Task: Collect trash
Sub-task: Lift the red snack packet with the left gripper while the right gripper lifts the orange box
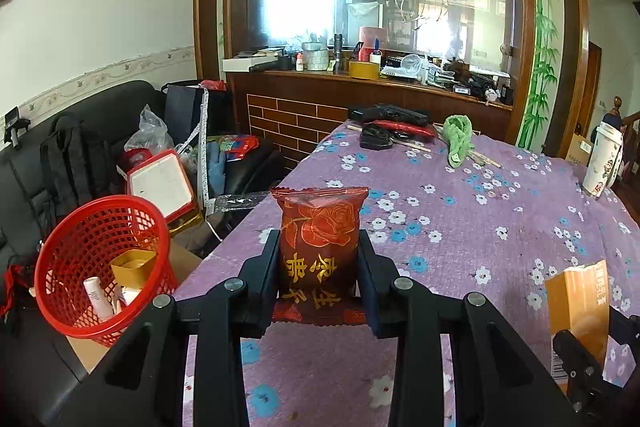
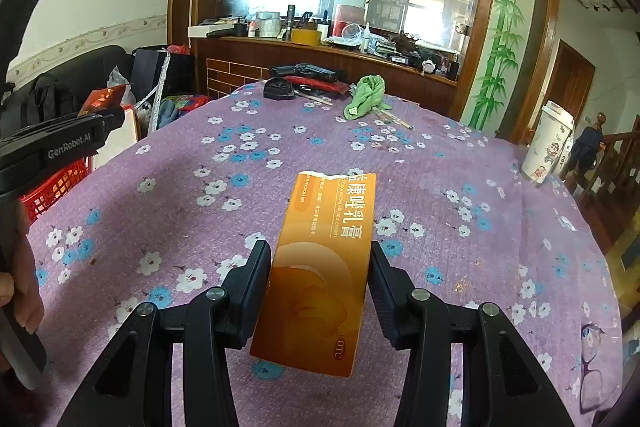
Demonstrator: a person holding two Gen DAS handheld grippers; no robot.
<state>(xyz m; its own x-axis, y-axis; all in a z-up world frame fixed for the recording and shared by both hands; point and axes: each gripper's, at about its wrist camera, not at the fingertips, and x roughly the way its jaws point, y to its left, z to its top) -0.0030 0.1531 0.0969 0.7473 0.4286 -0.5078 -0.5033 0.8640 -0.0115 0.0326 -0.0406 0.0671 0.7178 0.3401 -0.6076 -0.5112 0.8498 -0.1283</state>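
Observation:
My left gripper [image 1: 319, 243] is shut on a dark red snack packet [image 1: 319, 247] with a rose print, held above the table's left edge. A red mesh trash basket [image 1: 100, 267] with several discarded items stands to its lower left, beside the table. My right gripper [image 2: 319, 255] is shut on an orange medicine carton [image 2: 324, 267] with a torn far end, held over the purple flowered tablecloth [image 2: 460, 247]. The carton also shows at the right in the left wrist view [image 1: 576, 311]. The left gripper's body shows at the left of the right wrist view [image 2: 60, 147].
At the table's far end lie a green cloth [image 1: 458, 139], a black pistol-shaped object [image 1: 390, 113], a black case [image 1: 376, 139] and chopsticks. A white paper cup [image 2: 546, 147] stands at the right edge. A cluttered black sofa [image 1: 80, 155] is left of the table.

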